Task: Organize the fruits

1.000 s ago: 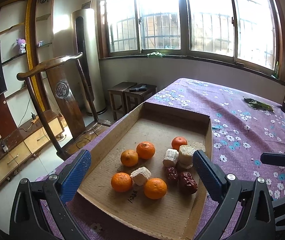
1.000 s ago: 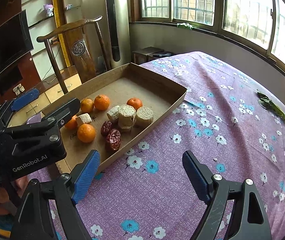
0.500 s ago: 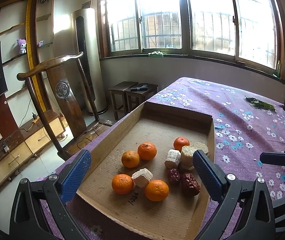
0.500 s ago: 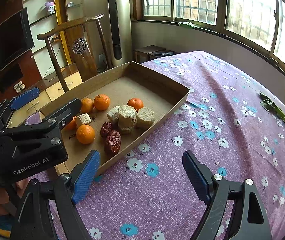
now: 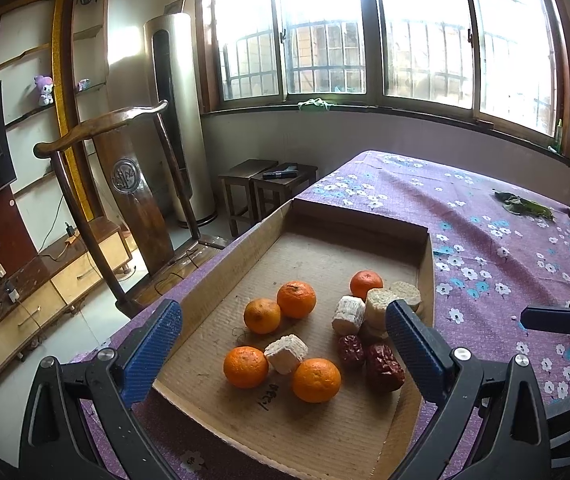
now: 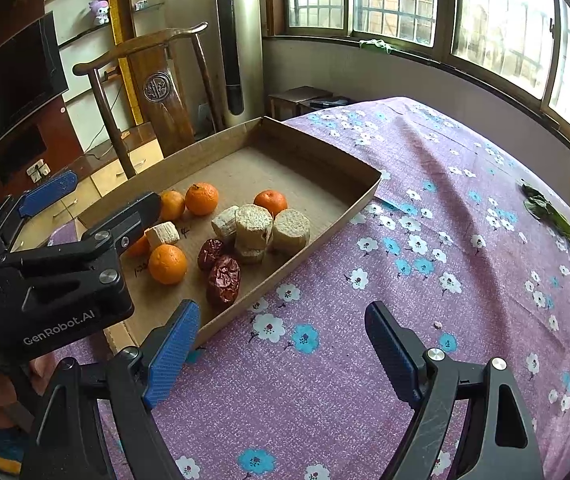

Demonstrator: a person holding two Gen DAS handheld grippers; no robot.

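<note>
A shallow cardboard tray (image 5: 325,248) (image 6: 317,148) lies on the purple flowered tablecloth. In it are several oranges (image 5: 316,379) (image 6: 167,263), several pale cut cylinder pieces (image 5: 285,353) (image 6: 253,220) and two dark red dates (image 5: 384,367) (image 6: 224,279). My left gripper (image 5: 281,354) is open and empty, hovering over the tray's near end. My right gripper (image 6: 281,344) is open and empty over the cloth just right of the tray. The left gripper also shows in the right wrist view (image 6: 89,208).
A wooden chair (image 5: 125,184) stands beyond the table's left edge, with a tall cylinder unit (image 5: 177,120) and small stools (image 5: 269,184) behind. A green leaf (image 6: 549,216) lies far right on the tablecloth (image 6: 425,200). Windows line the back wall.
Both grippers have shifted slightly; the tray and fruit sit a little differently in view. Nothing was taken hold of or let go.
</note>
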